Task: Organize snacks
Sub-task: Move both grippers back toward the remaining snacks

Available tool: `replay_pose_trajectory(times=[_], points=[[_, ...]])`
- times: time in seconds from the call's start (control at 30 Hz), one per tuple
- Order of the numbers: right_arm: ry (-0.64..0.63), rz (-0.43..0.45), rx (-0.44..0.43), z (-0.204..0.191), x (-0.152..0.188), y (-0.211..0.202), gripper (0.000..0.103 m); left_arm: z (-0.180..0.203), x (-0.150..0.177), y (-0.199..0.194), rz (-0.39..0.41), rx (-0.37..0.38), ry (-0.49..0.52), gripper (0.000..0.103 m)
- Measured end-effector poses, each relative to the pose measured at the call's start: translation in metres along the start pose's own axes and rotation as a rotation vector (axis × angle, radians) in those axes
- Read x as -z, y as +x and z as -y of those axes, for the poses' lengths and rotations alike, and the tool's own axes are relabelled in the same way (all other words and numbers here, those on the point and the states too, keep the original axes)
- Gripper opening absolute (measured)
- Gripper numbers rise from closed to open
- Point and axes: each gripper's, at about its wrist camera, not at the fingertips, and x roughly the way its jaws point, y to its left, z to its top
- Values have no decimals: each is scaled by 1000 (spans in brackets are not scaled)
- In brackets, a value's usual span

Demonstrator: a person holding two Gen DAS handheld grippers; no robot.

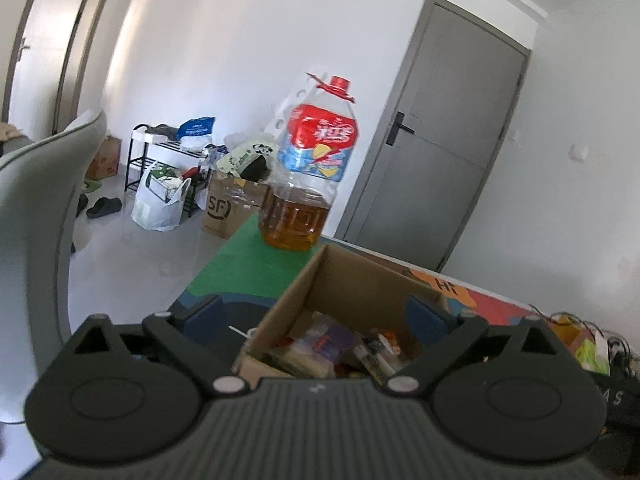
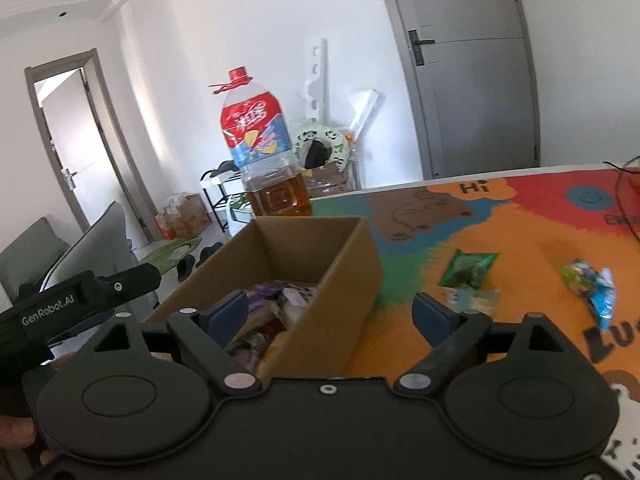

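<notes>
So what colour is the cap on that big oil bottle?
Red; the cap shows best in the right wrist view.

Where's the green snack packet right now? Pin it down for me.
In the right wrist view, the green snack packet lies flat on the colourful mat, right of the cardboard box, with a small blurred packet just below it.

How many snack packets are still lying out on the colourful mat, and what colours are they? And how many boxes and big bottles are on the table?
Green snack packets: 1
Blue and green snack packets: 1
Small pale packets, blurred: 1
Cardboard boxes: 1
Big oil bottles: 1
Total: 5
The snacks already in the box are too jumbled to count.
</notes>
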Motion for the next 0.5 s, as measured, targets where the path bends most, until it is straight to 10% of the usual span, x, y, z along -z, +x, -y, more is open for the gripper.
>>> replay_pose_trajectory(times=[0.5], points=[[34,34,32,42,10,-48,103,36,12,-22,-39,39,72,103]])
